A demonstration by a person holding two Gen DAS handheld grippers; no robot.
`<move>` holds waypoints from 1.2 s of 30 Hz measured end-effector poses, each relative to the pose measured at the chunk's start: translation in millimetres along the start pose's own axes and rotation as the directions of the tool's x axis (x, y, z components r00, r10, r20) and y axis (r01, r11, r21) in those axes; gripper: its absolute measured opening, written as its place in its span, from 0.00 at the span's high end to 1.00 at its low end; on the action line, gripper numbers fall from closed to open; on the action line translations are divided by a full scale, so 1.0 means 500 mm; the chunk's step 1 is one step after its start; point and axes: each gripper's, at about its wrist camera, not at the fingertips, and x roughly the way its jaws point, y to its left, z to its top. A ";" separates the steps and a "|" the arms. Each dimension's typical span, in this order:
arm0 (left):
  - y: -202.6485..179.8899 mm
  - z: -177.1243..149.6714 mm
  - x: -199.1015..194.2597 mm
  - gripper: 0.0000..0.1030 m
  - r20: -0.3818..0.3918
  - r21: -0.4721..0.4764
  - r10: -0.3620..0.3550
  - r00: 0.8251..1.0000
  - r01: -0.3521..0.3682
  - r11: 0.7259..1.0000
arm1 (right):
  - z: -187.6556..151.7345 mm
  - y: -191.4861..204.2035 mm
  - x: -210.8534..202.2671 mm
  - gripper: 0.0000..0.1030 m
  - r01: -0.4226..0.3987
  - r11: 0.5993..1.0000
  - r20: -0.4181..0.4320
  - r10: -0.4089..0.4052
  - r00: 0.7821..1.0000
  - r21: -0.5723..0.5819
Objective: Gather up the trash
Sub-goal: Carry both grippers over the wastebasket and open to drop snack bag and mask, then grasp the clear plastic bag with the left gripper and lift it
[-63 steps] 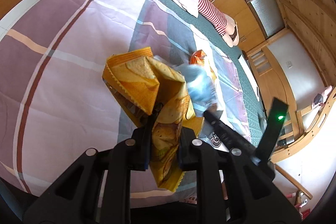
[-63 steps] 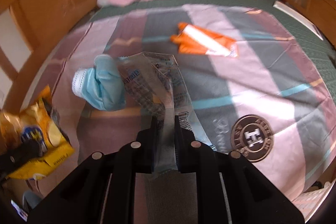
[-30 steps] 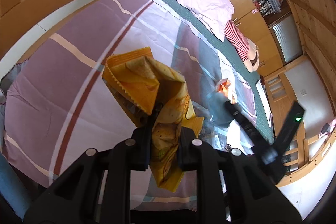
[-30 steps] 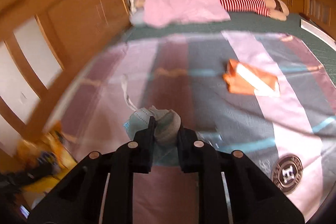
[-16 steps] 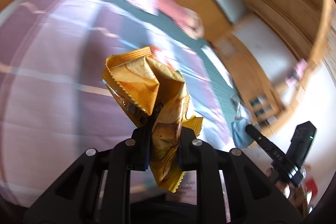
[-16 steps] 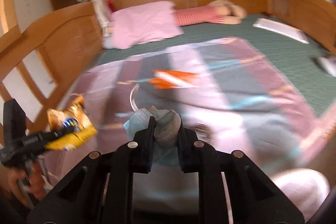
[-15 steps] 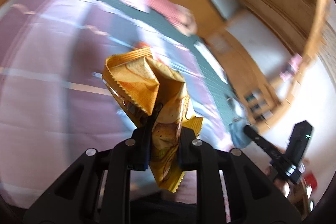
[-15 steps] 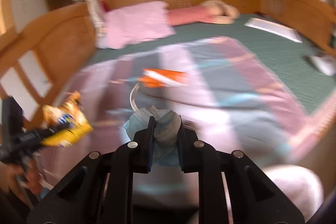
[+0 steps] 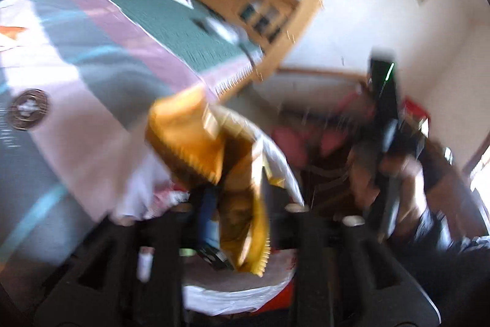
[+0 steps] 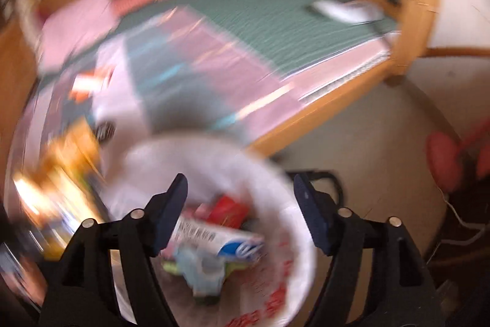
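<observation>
My left gripper [image 9: 237, 204] hangs over the white bag-lined trash bin [image 9: 239, 301]. Its jaws are opening, and the crumpled yellow chip bag [image 9: 211, 149] still sits loosely between them, no longer pinched. My right gripper [image 10: 240, 204] stands wide open above the same bin [image 10: 294, 250] with nothing between its fingers. The blue face mask [image 10: 202, 268] lies inside the bin among a white carton [image 10: 214, 235] and a red wrapper [image 10: 229, 210]. In the right wrist view the chip bag [image 10: 61, 164] is a blur at the left. An orange wrapper [image 10: 88, 85] lies on the bed.
The bed with its striped quilt [image 9: 76, 57] and wooden frame [image 10: 321, 112] runs beside the bin. A hand [image 9: 398, 170] holds the other gripper at the right of the left wrist view. Pink slippers [image 10: 444, 167] and a white cable [image 10: 459, 222] lie on the floor.
Both grippers swung from over the bed to above the bin. The right jaws opened and the mask dropped in. The left jaws spread apart around the chip bag.
</observation>
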 end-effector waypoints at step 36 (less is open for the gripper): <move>0.411 0.006 -0.451 0.89 0.048 -0.597 0.815 0.578 -0.638 0.487 | 0.171 0.796 0.382 0.22 -0.119 0.735 0.047 0.202 0.978 -0.668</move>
